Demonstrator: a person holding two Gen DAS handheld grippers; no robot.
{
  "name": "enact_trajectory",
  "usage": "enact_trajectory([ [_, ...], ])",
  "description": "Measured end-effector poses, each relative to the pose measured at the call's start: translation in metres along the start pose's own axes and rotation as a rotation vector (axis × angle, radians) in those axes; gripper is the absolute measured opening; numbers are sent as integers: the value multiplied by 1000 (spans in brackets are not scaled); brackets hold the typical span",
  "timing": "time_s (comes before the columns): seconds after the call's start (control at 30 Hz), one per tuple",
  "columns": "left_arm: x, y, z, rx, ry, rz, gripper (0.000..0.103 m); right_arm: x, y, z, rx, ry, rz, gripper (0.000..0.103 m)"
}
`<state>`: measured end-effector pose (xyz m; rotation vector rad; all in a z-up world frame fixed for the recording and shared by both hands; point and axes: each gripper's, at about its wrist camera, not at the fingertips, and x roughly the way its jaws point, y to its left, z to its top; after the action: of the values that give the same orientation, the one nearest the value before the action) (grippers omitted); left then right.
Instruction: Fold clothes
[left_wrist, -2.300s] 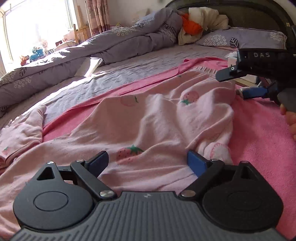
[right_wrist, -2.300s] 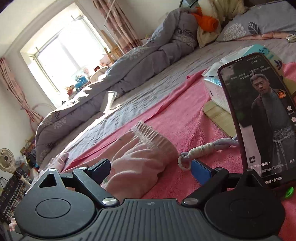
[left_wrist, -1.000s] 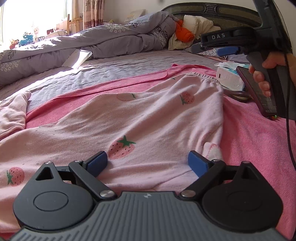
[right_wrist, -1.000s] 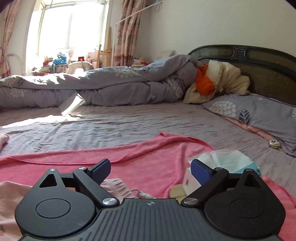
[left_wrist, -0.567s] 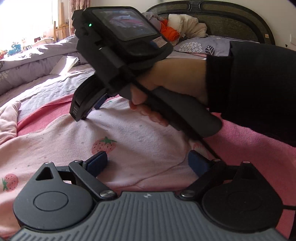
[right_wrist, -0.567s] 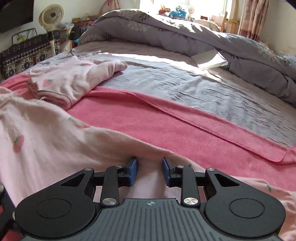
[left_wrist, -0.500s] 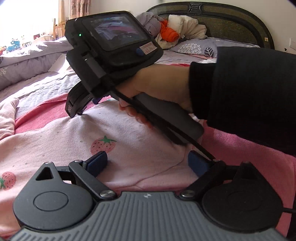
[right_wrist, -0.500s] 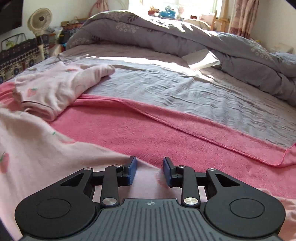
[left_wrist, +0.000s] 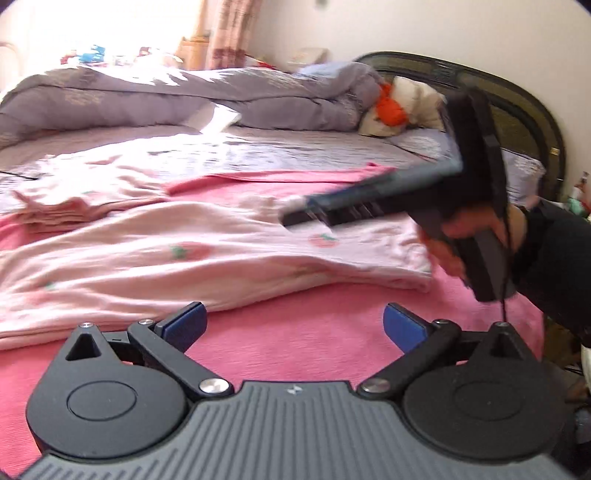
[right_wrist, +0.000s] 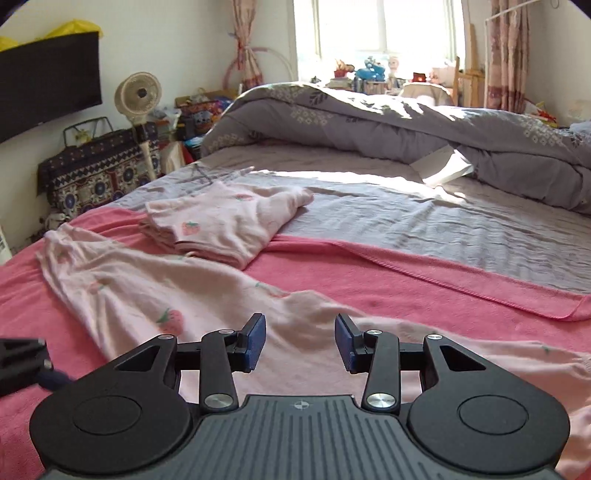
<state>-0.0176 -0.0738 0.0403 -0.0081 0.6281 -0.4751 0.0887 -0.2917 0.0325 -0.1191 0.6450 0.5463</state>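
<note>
Half a second ago the right tool (right_wrist: 298, 345) had its blue pads nearly together over the pink strawberry trousers (right_wrist: 155, 291); now they stand apart, holding nothing. The left tool (left_wrist: 293, 325) gapes wide above the pink blanket (left_wrist: 317, 339). Two garments lie on the bed (one folded top (right_wrist: 225, 225), one spread).

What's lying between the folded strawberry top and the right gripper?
In the right wrist view, only the spread-out pink strawberry garment on the pink blanket lies between the folded top and the right gripper, its jaws open over the cloth.
</note>
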Motion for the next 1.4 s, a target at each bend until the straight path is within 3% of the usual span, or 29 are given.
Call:
enact_trajectory([
  [0.07,-13,29,7,-49,-21,136,102,19,25,-21,-25,56,-8,61],
  [0.13,-14,56,19,-83,-13,301,102,26,37,-30,-48,34,-69,67],
  [0.2,-11,82,22,-63,1,445,102,28,35,-29,-15,35,-101,83],
  [0.23,-10,96,24,-52,7,517,102,29,30,-30,13,38,-97,84],
  [0.33,11,153,-5,-15,153,748,103,30,25,-30,36,40,-82,85],
  [0.4,-16,196,-19,-237,60,573,103,30,31,-30,11,46,-114,88],
  [0.47,-28,207,-25,-306,-2,533,103,29,31,-25,26,66,-144,92],
  [0.6,-27,201,-27,-268,13,563,103,21,34,-10,109,62,-166,90],
  [0.73,-32,204,-26,-308,-21,527,103,19,53,20,236,-22,-63,90],
  [0.87,-33,208,-25,-329,-38,508,103,63,100,42,150,-52,17,92],
  [0.97,-31,206,-25,-320,-31,516,103,115,124,24,75,51,-50,103],
  [1.07,-30,204,-24,-316,-30,521,103,112,136,24,32,53,-102,103],
  [1.27,-30,204,-24,-319,-35,520,103,107,122,42,243,37,-27,100],
  [1.33,-30,204,-24,-321,-37,517,103,131,132,48,179,87,-48,103],
  [1.4,-31,205,-25,-324,-40,513,103,150,146,46,47,61,-120,103],
])
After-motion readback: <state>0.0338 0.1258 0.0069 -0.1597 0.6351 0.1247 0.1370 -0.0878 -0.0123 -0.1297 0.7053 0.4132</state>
